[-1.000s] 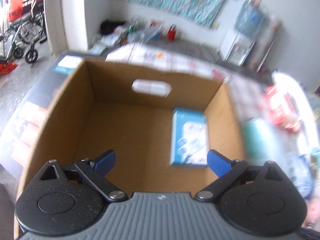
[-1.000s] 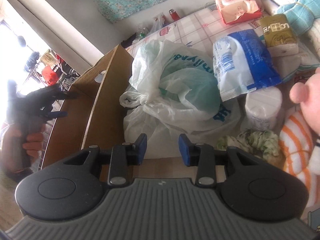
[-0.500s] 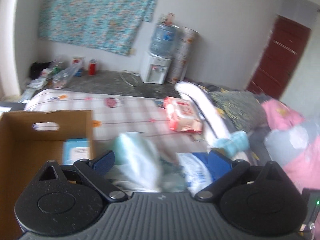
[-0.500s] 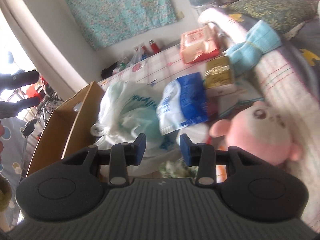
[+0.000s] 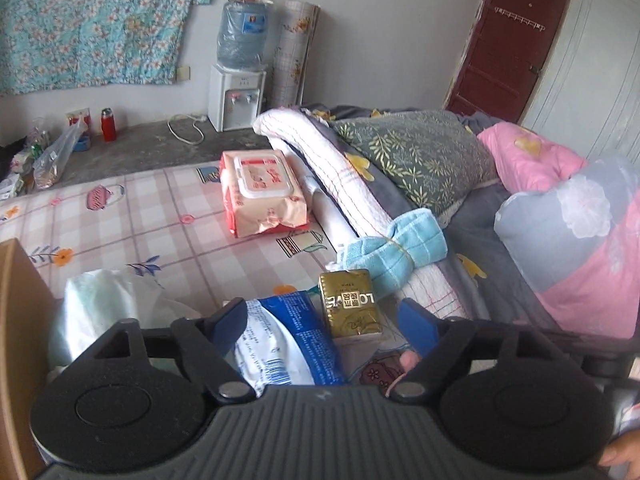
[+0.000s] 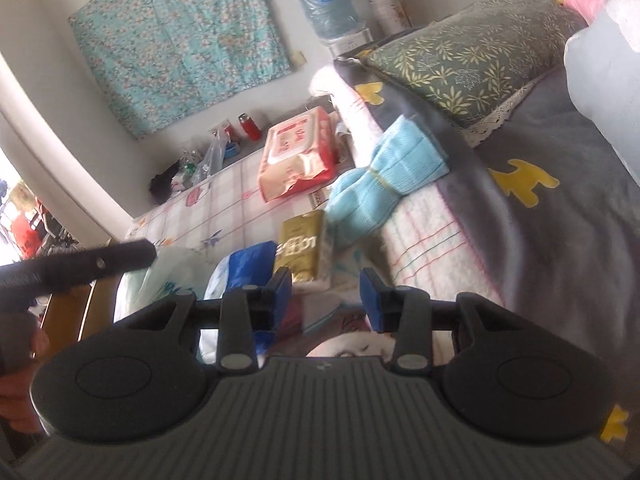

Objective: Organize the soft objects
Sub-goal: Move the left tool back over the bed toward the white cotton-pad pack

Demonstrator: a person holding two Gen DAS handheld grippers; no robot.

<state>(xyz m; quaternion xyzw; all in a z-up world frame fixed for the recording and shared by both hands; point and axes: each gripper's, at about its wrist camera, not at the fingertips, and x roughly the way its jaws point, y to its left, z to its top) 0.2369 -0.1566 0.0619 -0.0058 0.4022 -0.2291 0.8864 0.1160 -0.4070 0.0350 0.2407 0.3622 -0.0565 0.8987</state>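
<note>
Soft goods lie on the checked bed sheet: a pink wet-wipes pack (image 5: 262, 192) (image 6: 298, 158), a tied light blue towel (image 5: 394, 250) (image 6: 388, 178), a gold tissue packet (image 5: 350, 304) (image 6: 302, 246), a blue-and-white packet (image 5: 288, 340) (image 6: 248, 258) and a white plastic bag (image 5: 104, 304) (image 6: 172, 268). My left gripper (image 5: 323, 318) hovers over the blue and gold packets with its jaws closing, pressing on nothing. My right gripper (image 6: 326, 290) stands narrowly open and empty above a pale pink plush toy (image 6: 352, 348). The cardboard box edge (image 5: 16, 320) shows at far left.
A folded white quilt (image 5: 320, 152), a leaf-patterned pillow (image 5: 420, 160) and pink-grey bedding (image 5: 580, 240) fill the right side. A water dispenser (image 5: 238, 92), a rolled mat and a red flask stand on the floor by the far wall. A dark door (image 5: 508, 36) is at the back right.
The left view has swung from inside the cardboard box over to the bed items, and its jaws stand narrower. The right view has shifted from the plastic bag toward the towel and quilt.
</note>
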